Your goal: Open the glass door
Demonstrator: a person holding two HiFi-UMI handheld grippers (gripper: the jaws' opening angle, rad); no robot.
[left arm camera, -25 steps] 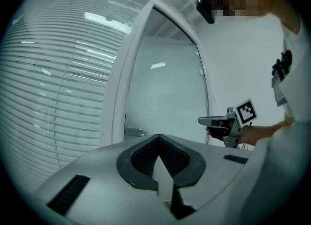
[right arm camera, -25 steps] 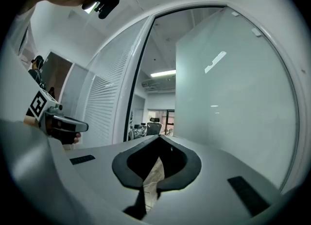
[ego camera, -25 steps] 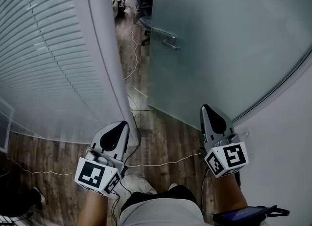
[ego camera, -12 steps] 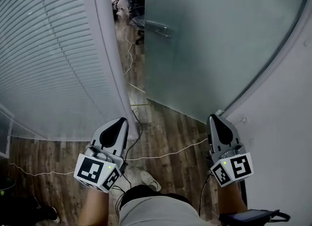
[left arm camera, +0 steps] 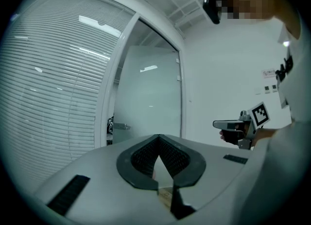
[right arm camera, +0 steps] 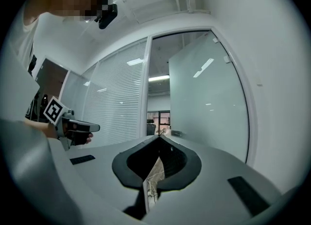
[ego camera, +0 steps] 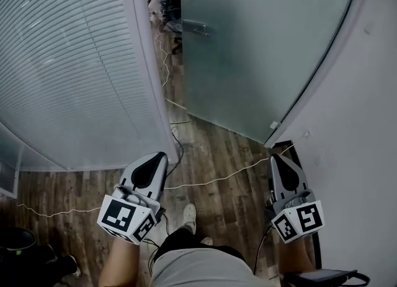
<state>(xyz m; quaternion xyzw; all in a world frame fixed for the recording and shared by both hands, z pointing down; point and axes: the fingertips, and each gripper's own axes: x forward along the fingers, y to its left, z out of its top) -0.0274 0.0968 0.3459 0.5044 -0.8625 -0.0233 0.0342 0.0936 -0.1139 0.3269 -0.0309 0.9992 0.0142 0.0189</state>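
Glass door [ego camera: 260, 50] ahead stands swung inward, leaving a gap beside the blinds [ego camera: 62, 75]. Its handle [ego camera: 195, 27] is well beyond us. Left gripper [ego camera: 159, 157] and right gripper [ego camera: 276, 158] are level, jaws pressed together on nothing. We judge the opening done; going wider calls for a push near the handle.

Glass door [ego camera: 260, 50] at 1 o'clock, its handle [ego camera: 195, 27] at 12. Blinds [ego camera: 62, 62] at 10, wall [ego camera: 366, 124] at 3; cable [ego camera: 214, 181] on floor [ego camera: 217, 149] at 6.
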